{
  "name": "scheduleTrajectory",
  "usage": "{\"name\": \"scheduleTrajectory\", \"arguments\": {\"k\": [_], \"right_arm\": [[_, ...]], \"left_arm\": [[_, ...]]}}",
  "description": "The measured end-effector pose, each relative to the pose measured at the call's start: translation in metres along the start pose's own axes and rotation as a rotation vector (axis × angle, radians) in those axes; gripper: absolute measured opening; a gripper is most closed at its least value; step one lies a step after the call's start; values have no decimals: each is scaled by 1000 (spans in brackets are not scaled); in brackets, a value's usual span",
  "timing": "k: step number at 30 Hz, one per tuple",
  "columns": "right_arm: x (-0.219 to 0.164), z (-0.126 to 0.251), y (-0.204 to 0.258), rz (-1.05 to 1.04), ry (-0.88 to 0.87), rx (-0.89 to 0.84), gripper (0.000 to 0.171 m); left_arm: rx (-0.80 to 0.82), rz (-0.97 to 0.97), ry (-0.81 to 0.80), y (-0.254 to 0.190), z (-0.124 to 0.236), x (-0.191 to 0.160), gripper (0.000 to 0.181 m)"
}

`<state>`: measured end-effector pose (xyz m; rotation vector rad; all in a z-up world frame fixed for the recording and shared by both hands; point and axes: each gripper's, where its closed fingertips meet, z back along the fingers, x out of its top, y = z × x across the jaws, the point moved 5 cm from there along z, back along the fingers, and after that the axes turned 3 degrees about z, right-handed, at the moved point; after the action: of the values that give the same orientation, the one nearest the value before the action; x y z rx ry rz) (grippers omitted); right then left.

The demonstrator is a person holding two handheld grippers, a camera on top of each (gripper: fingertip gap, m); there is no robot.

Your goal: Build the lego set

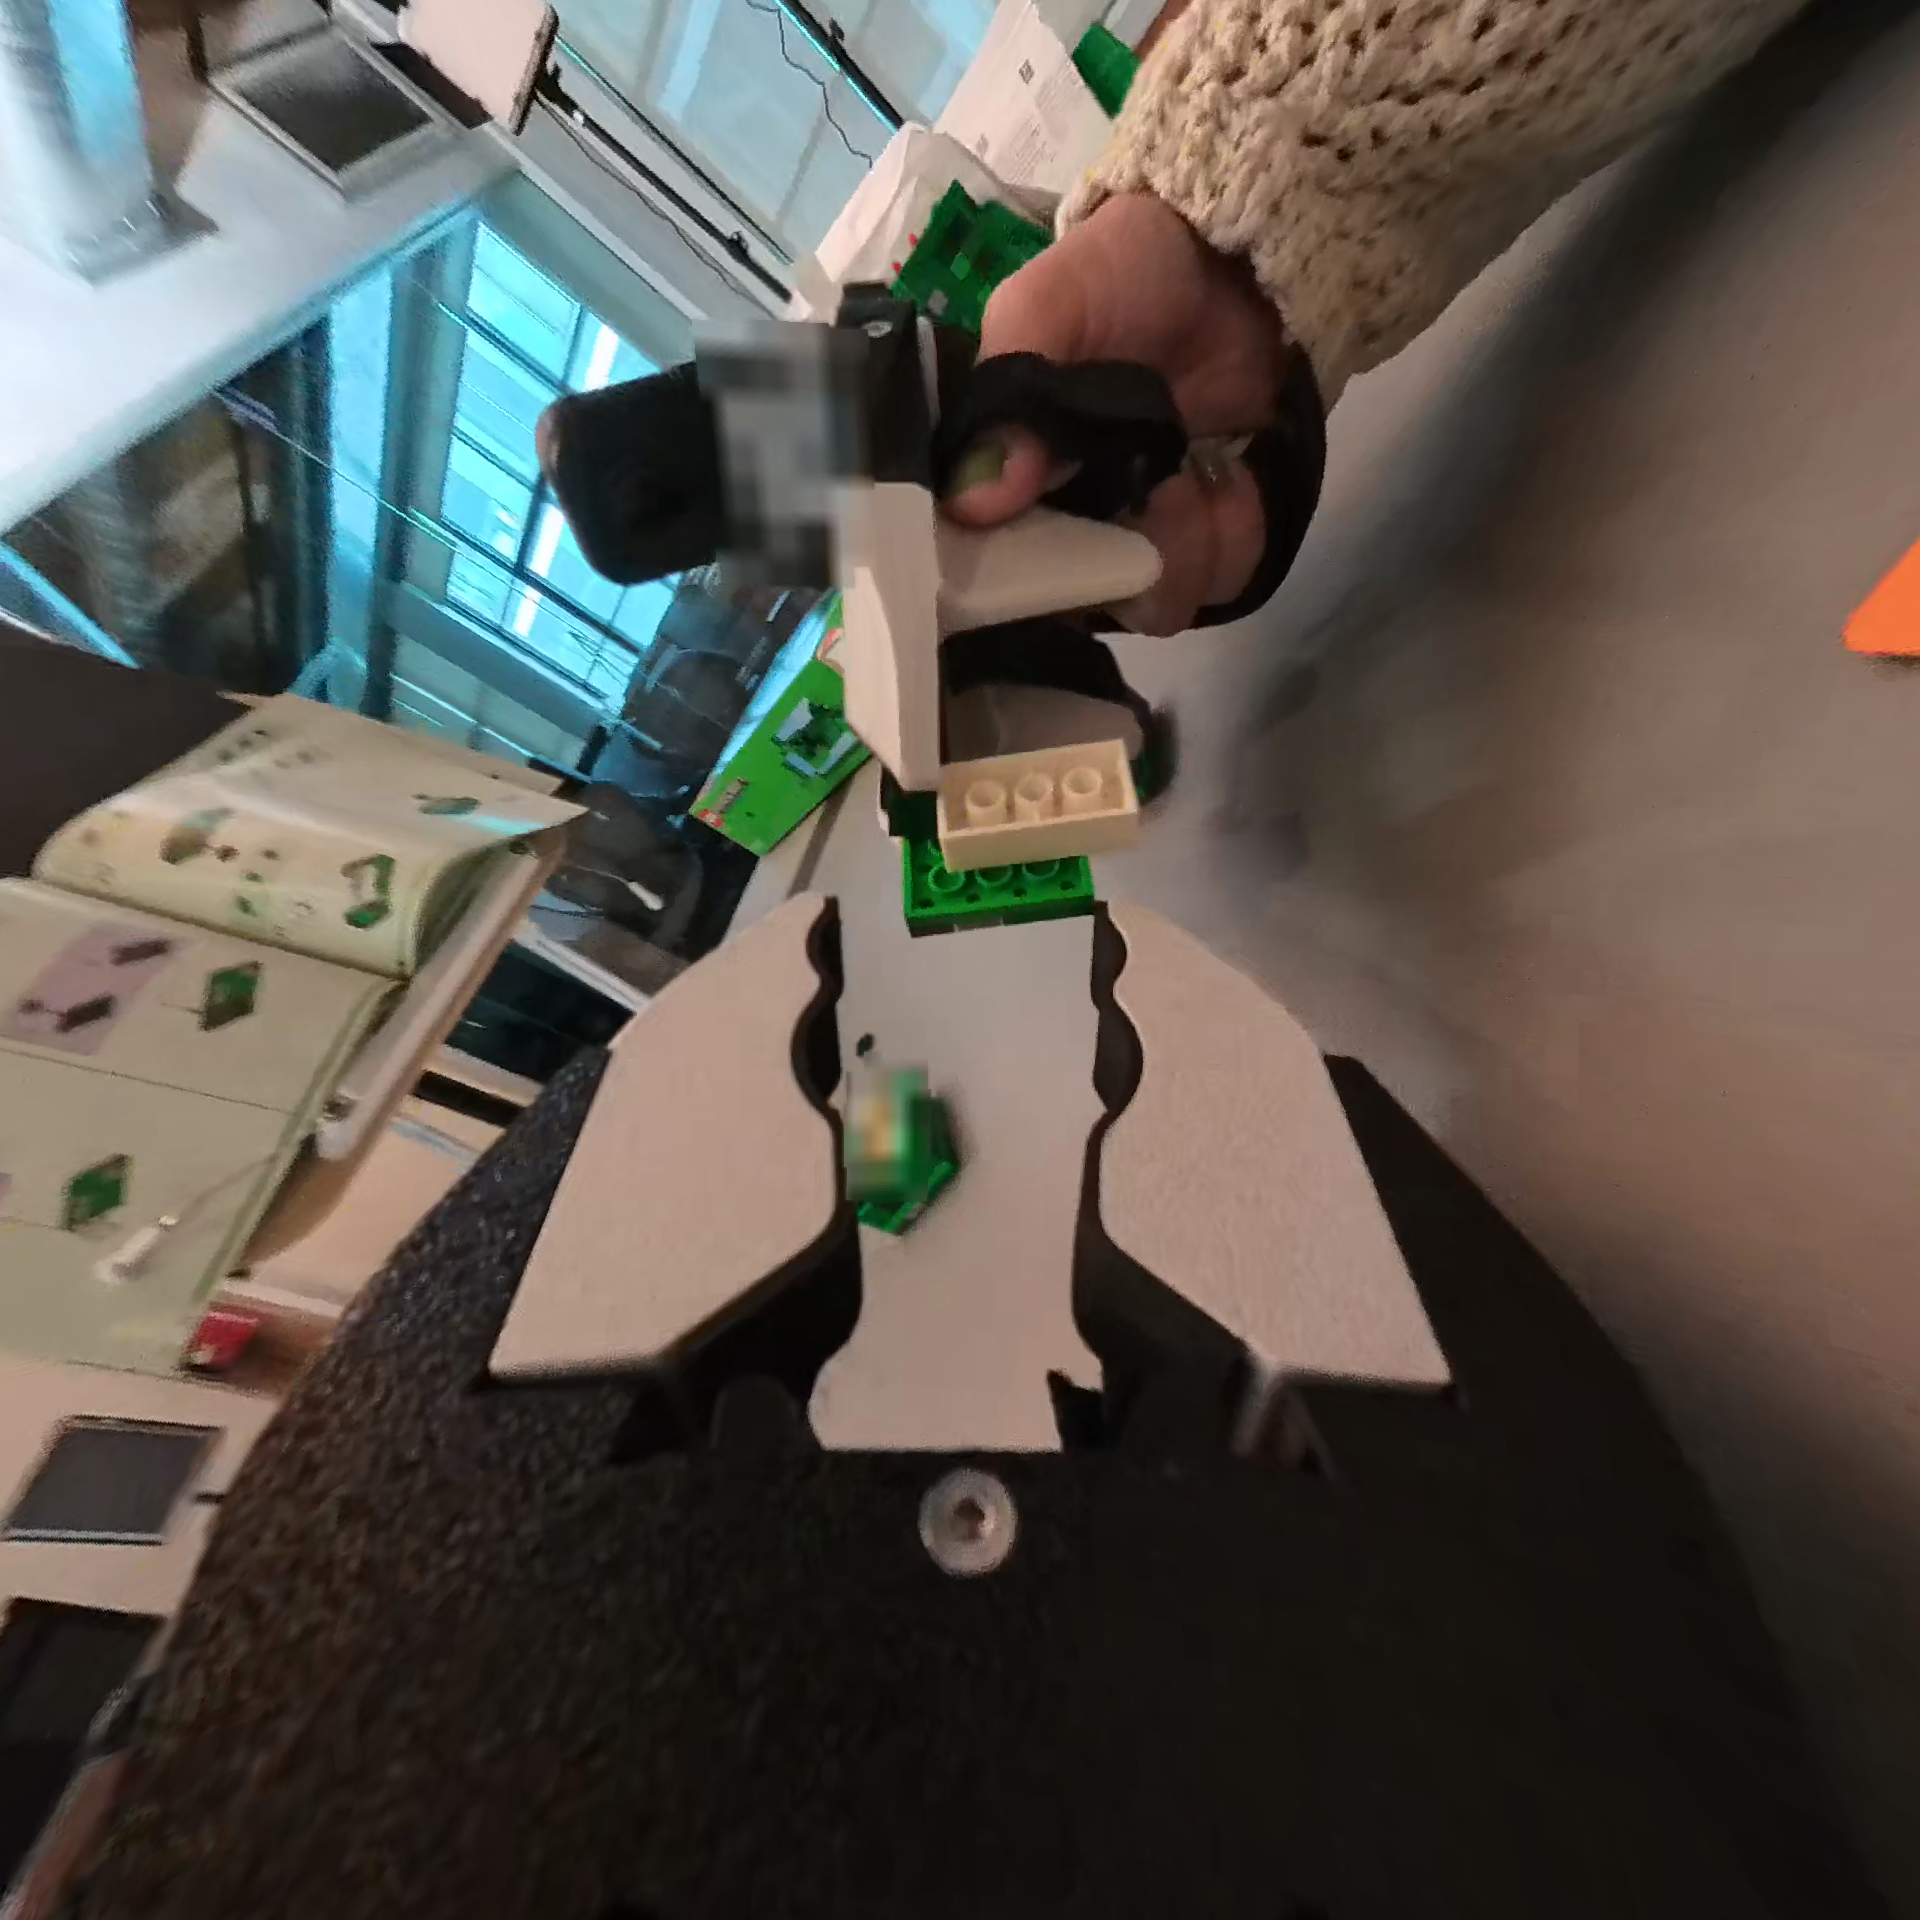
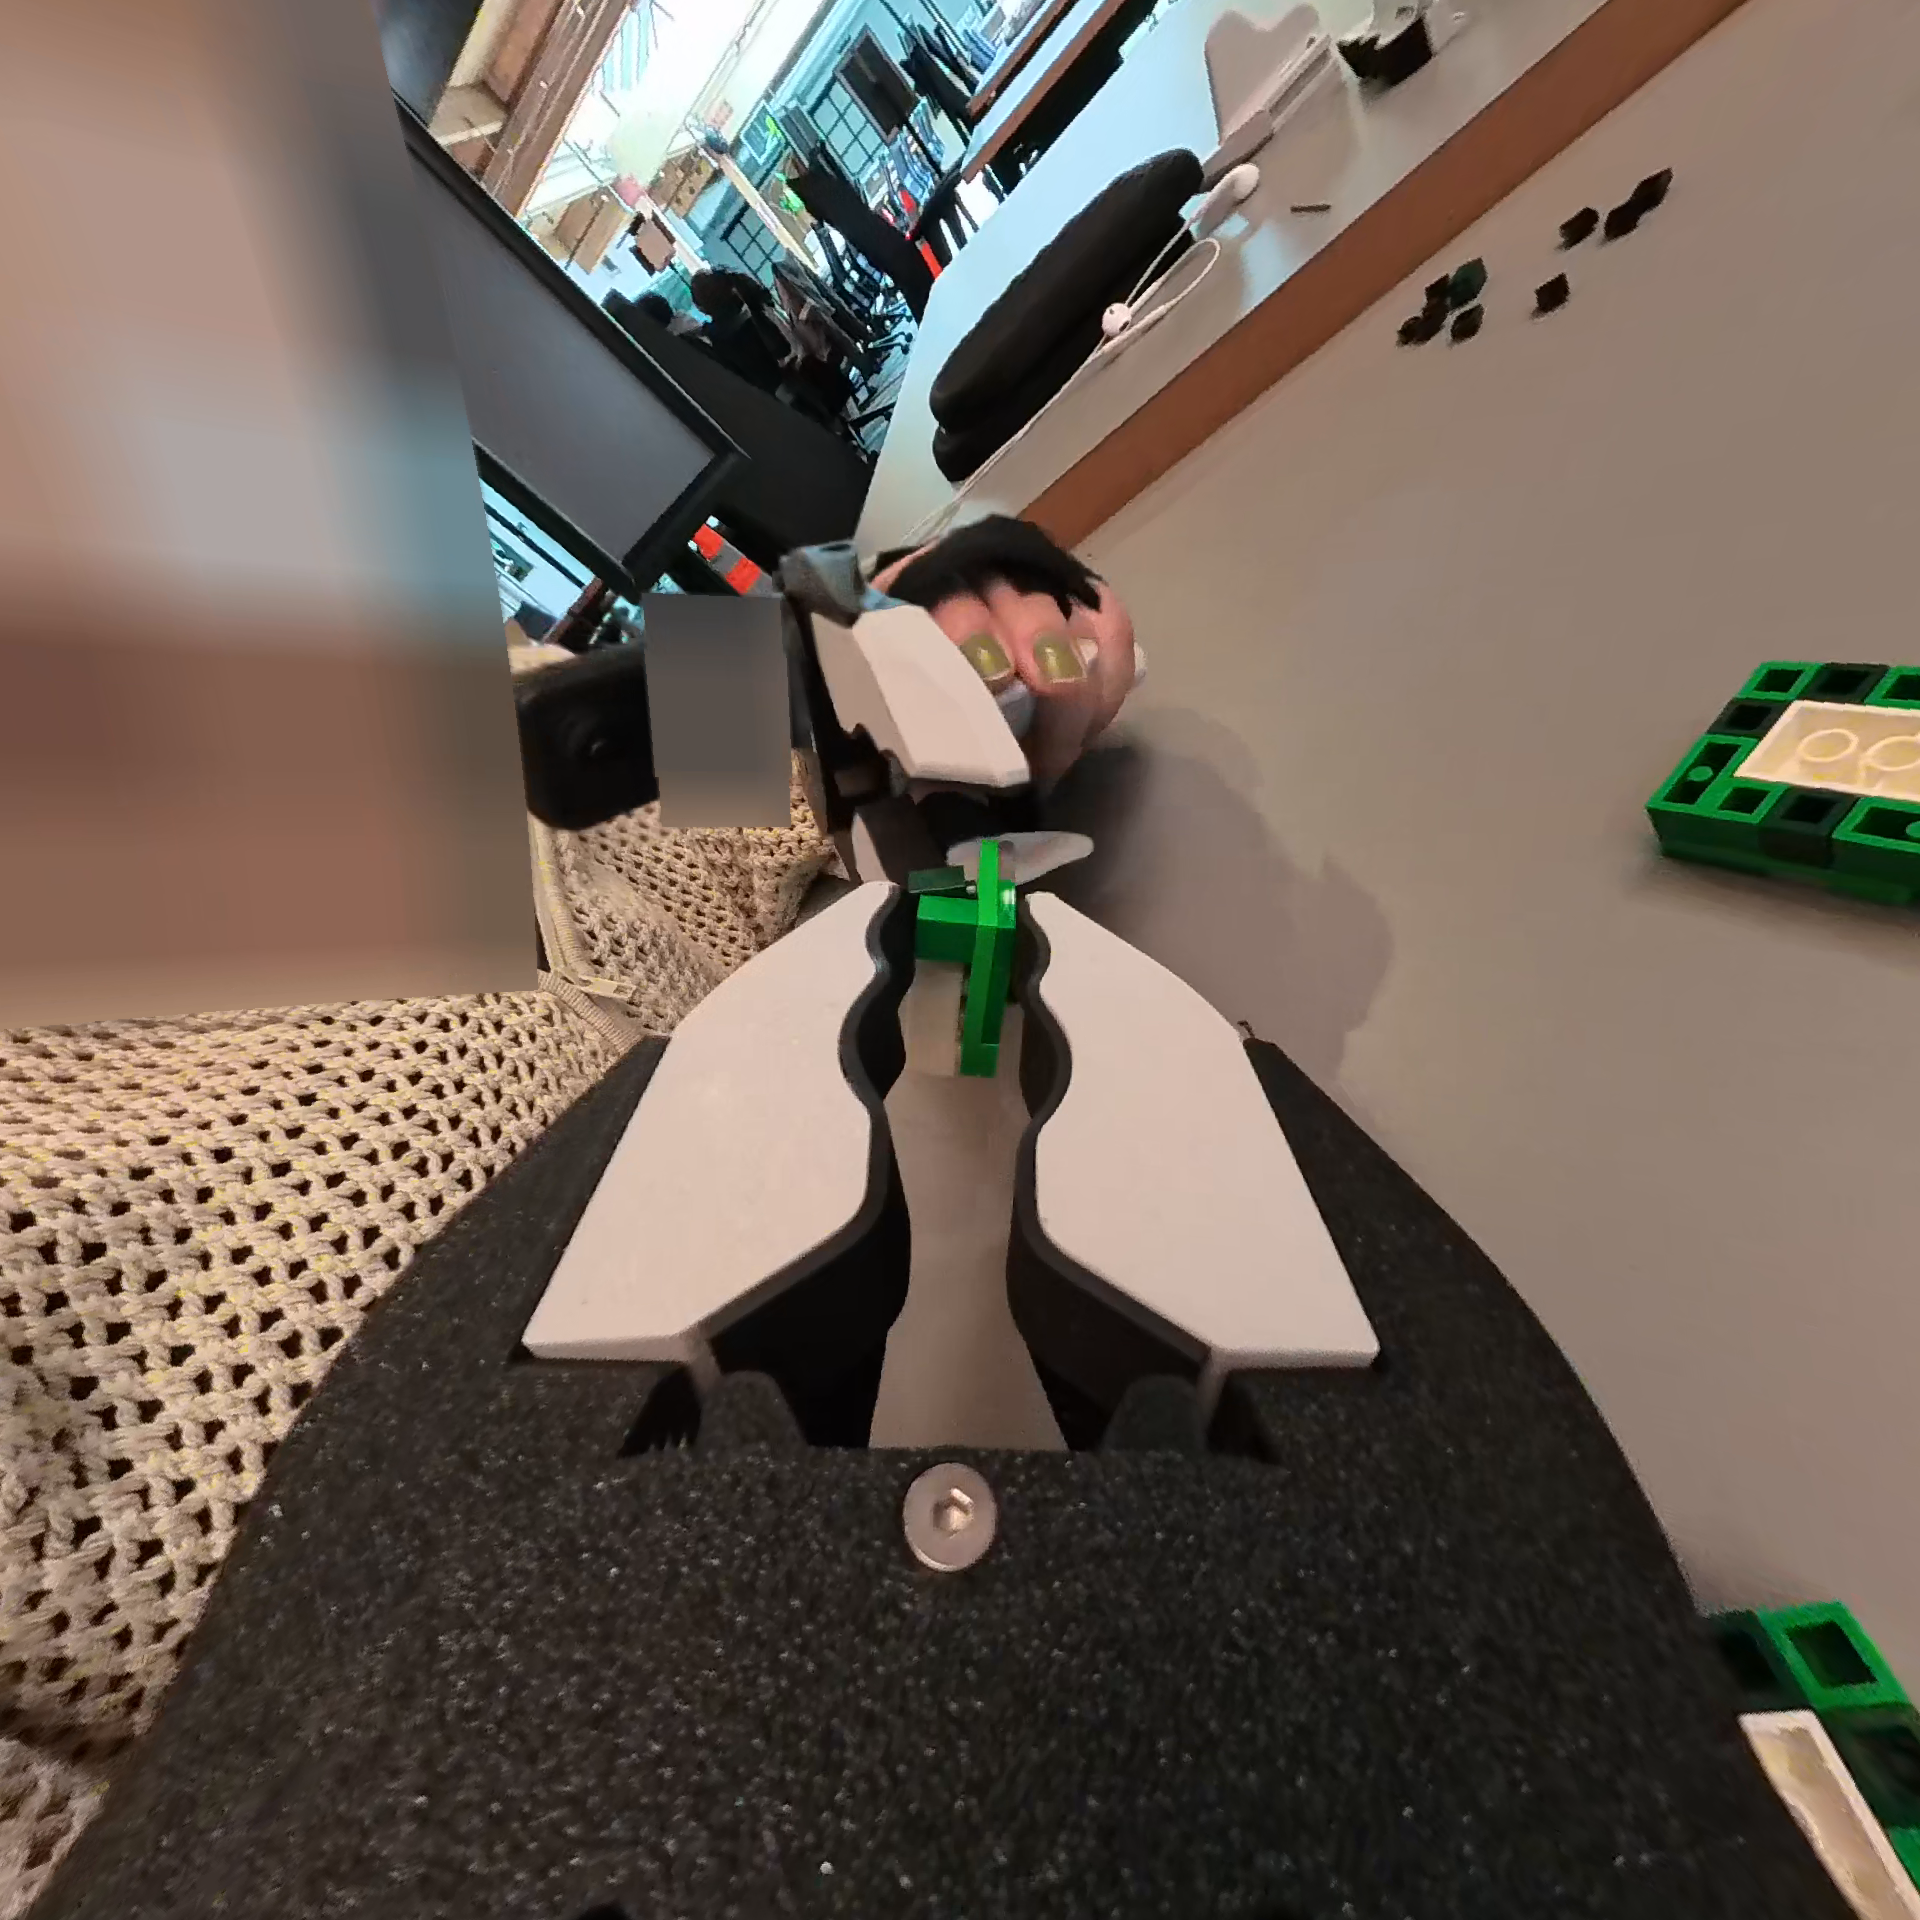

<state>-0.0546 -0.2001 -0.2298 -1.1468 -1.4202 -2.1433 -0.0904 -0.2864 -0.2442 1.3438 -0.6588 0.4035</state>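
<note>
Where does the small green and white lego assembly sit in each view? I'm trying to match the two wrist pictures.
Left wrist view: upper centre, lego assembly held by the right gripper, beyond the open left gripper.
Right wrist view: centre, edge-on, clamped at the right gripper's own tips.
Shared landmark: the grey table, on the right in both.

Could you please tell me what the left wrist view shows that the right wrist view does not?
Only the left wrist view shows the open instruction booklet, the green product box and a small green piece lying between the open left gripper.

Only the right wrist view shows the flat green frame with a white centre and scattered small dark pieces.

Both show the right gripper clamping the green-and-white brick assembly, above the grey table.
</note>
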Motion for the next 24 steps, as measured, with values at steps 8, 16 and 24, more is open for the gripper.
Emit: {"name": "scheduleTrajectory", "arguments": {"k": [8, 16, 24], "right_arm": [[2, -2, 2, -80, -42, 83, 17], [6, -3, 4, -75, -44, 88, 18], [10, 1, 5, -44, -51, 37, 24]], "left_arm": [[62, -134, -10, -3, 2, 6, 33], [62, -137, 0, 1, 4, 8, 32], [51, -158, 19, -1, 3, 8, 32]]}}
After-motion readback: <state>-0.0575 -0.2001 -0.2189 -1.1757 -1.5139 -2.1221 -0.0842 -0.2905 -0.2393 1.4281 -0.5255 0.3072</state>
